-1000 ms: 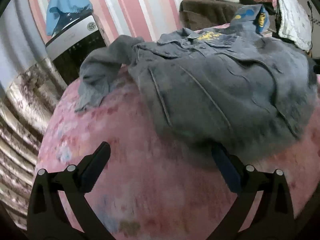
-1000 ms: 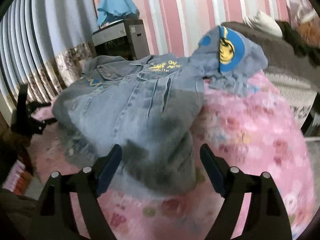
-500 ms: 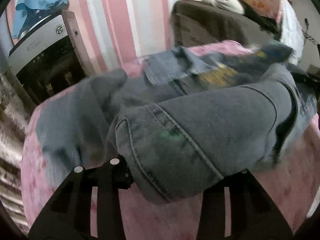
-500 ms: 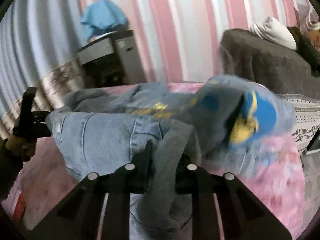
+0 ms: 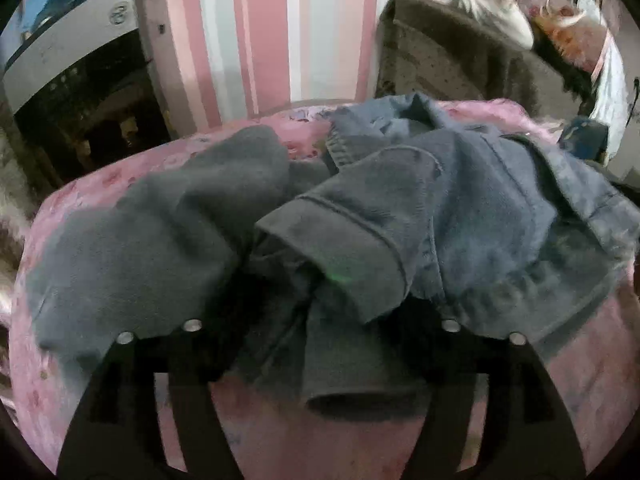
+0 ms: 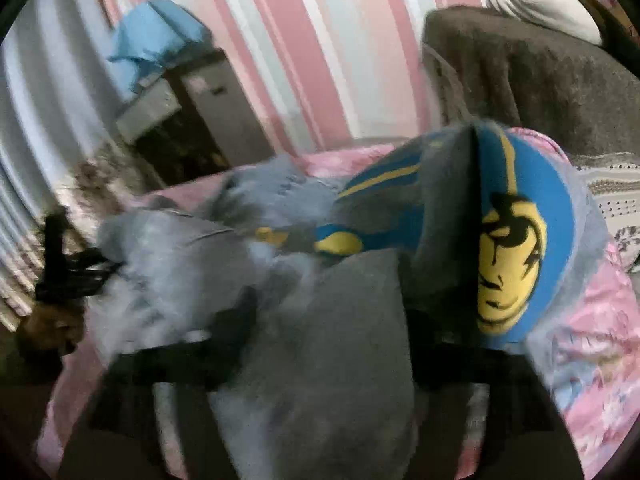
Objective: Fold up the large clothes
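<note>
A blue-grey denim jacket [image 5: 460, 216] with a fleece lining lies bunched on the pink floral bed cover [image 5: 120, 176]. My left gripper [image 5: 320, 332] stands wide open with the jacket's hem draped loosely between and over its fingers. A grey sleeve [image 5: 160, 232] lies to its left. In the right wrist view the jacket's fold [image 6: 328, 344] hangs between the fingers of my right gripper [image 6: 324, 320], which also stand apart. The blue hood with a yellow face [image 6: 516, 248] stands up beside it. The left gripper shows at far left [image 6: 60, 264].
A dark cabinet [image 5: 80, 92] topped by a blue cloth [image 6: 156, 36] stands at the back left by the striped wall. A brown covered sofa [image 5: 460, 56] with a white cushion [image 6: 544, 0] is behind the bed on the right.
Both grippers closed on the jacket's hem, carried it toward the collar, and have now opened. The hem has dropped onto the upper half; the hood has tipped up.
</note>
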Motion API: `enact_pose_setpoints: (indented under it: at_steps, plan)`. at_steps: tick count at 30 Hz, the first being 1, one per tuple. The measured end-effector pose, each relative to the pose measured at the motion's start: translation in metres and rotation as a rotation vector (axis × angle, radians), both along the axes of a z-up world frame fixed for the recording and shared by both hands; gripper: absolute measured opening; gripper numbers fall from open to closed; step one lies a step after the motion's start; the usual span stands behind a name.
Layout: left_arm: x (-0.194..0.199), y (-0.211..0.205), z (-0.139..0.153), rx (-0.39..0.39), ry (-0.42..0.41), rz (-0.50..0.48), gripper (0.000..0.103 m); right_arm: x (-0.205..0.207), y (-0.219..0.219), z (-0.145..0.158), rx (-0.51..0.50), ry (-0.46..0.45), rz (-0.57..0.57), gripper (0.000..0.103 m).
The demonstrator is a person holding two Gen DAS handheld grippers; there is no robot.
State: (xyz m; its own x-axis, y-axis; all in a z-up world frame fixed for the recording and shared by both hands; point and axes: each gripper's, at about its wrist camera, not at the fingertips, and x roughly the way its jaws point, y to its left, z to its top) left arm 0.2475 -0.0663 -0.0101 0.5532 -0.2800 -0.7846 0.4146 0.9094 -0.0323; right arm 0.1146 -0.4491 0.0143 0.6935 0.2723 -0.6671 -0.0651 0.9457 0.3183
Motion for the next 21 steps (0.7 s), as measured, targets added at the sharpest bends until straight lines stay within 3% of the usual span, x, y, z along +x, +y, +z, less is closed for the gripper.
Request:
enact_pose_setpoints:
  at_steps: [1,2,4,8,14,16,17,18,20,21]
  plan:
    - [-0.014,0.009,0.005,-0.018,-0.007,0.017,0.096,-0.015,-0.002,0.006,-0.017,-0.021,-0.022,0.093]
    - [-0.027,0.018,0.009,-0.024,-0.023,0.033,0.099,-0.033,-0.006,0.013,-0.016,-0.047,-0.038,0.093]
    - [-0.052,0.029,0.013,-0.037,-0.027,0.042,0.1,-0.068,-0.015,0.017,0.031,-0.064,-0.055,0.093]
    - [-0.088,0.033,0.008,-0.036,-0.035,0.012,0.1,-0.096,-0.022,0.004,0.058,-0.046,-0.06,0.093]
    - [-0.073,0.016,0.005,-0.055,-0.074,0.006,0.1,-0.082,-0.025,-0.005,0.088,-0.078,-0.086,0.091]
    - [-0.064,0.014,0.009,-0.105,-0.09,0.015,0.1,-0.072,-0.02,-0.008,0.098,-0.07,-0.081,0.069]
    - [-0.056,0.014,0.009,-0.113,-0.087,0.027,0.1,-0.067,-0.018,-0.01,0.098,-0.058,-0.073,0.049]
    - [-0.052,0.012,0.008,-0.121,-0.084,0.033,0.099,-0.064,-0.015,-0.011,0.081,-0.048,-0.075,0.035]
    - [-0.039,0.007,0.002,-0.125,-0.056,0.025,0.078,-0.063,-0.012,-0.012,0.065,-0.035,-0.082,0.017]
    - [-0.033,0.004,-0.004,-0.121,-0.022,0.024,0.055,-0.064,-0.012,-0.012,0.067,-0.033,-0.089,0.013]
